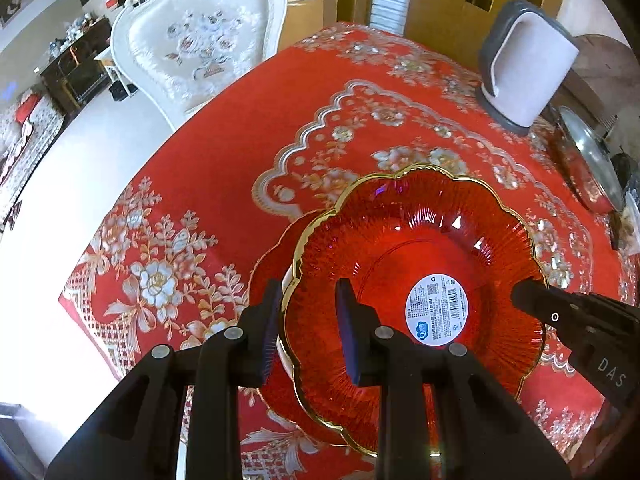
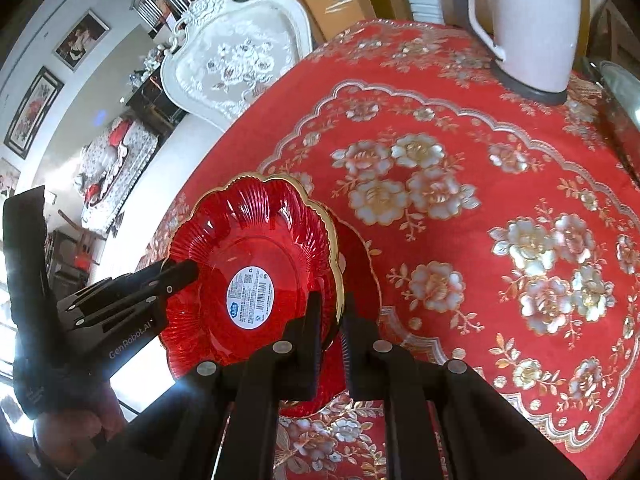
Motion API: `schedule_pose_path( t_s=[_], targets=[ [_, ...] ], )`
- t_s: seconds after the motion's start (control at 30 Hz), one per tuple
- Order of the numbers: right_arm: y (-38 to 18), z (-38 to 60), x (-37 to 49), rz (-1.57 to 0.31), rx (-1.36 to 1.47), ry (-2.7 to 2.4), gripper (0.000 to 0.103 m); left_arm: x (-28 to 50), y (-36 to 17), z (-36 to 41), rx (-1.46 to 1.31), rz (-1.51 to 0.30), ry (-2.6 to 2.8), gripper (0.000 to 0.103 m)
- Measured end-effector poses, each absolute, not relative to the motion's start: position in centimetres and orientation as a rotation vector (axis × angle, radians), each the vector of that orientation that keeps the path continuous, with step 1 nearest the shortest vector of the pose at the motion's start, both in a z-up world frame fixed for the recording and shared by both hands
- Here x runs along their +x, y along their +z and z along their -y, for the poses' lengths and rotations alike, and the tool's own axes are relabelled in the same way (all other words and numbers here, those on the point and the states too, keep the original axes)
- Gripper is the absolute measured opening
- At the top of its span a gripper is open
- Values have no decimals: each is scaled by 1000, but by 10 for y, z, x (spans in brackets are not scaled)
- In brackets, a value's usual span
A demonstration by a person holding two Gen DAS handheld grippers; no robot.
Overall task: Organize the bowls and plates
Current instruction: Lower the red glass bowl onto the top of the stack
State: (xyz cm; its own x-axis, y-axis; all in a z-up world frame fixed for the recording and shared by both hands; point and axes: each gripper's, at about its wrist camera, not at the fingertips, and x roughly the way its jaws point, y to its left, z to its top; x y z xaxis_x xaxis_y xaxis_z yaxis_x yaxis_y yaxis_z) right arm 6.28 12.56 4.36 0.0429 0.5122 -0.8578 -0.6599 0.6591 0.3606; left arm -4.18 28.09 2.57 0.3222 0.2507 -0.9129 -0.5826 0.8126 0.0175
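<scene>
Left gripper (image 1: pixel 308 328): black, silver round screws, blue-edged pads, "GenRobot.AI" lettering.
Right gripper (image 2: pixel 333 336): black, silver screws, "DAS" marking.

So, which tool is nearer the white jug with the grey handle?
Right. The right tool sits at the red glass plate, on the jug side; the left tool sits at its far rim.

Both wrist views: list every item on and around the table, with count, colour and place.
Glass plate: one, red with gold scalloped rim, white label in the centre, near table edge.
Second plate: one, red, under it.
Tablecloth: one, red with silver-gold flowers, over the table.
Kettle: one, pale with grey base, far side.
Pot lid: one, metallic, right edge.
Chair: one, white floral, beyond the table.
Left gripper: black, straddling the glass plate's left rim.
Right gripper: black, astride its right rim.
</scene>
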Motion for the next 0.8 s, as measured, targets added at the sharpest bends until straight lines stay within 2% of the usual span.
schedule_pose_path(
  t_s=[0.8],
  targets=[
    [21, -136, 62, -1286, -148, 901, 15, -48, 3, -295, -390, -1118, 598, 25]
  ],
)
